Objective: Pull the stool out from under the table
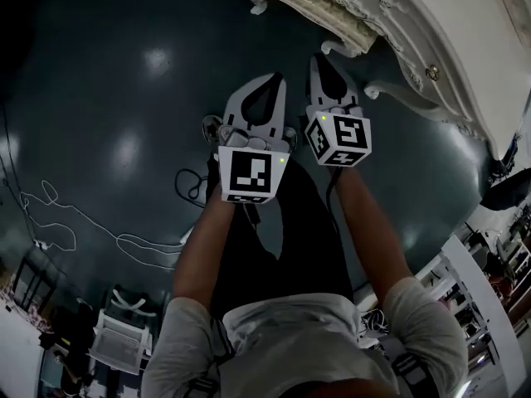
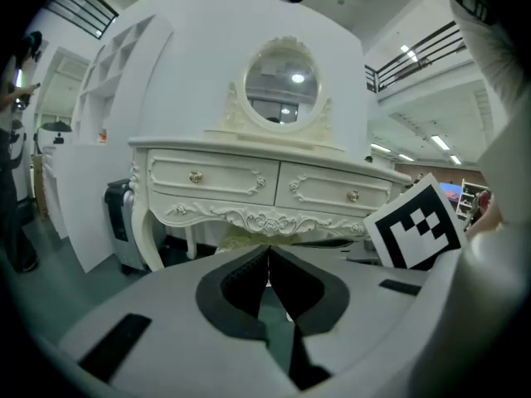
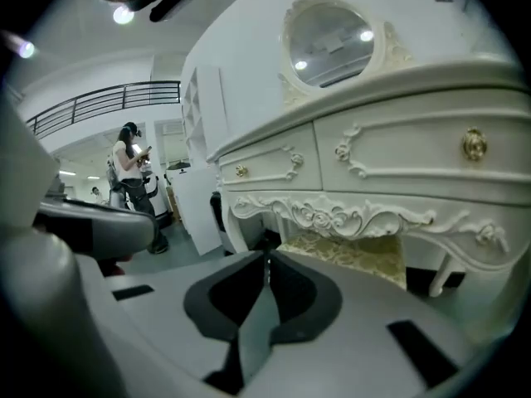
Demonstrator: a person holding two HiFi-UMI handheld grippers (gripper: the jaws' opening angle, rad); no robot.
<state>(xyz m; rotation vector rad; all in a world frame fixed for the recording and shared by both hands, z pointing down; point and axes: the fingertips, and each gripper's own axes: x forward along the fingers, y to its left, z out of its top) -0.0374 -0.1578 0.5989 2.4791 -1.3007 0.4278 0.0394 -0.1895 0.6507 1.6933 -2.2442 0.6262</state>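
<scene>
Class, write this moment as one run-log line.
left tool: shut, empty | right tool: shut, empty | stool: under table, untouched | pull: not started

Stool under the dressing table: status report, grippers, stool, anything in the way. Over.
Left gripper shut, right gripper shut, both empty, short of table. Stool tucked under it, untouched. Loose cable lies off left.

The stool (image 3: 353,251) sits tucked under the table (image 3: 398,152), beneath its two drawers, with a mirror (image 3: 332,31) on the tabletop above. The left gripper (image 1: 276,80) and right gripper (image 1: 319,59) hang side by side before the stool. Cables (image 1: 137,240) lie on the floor to their left.
</scene>
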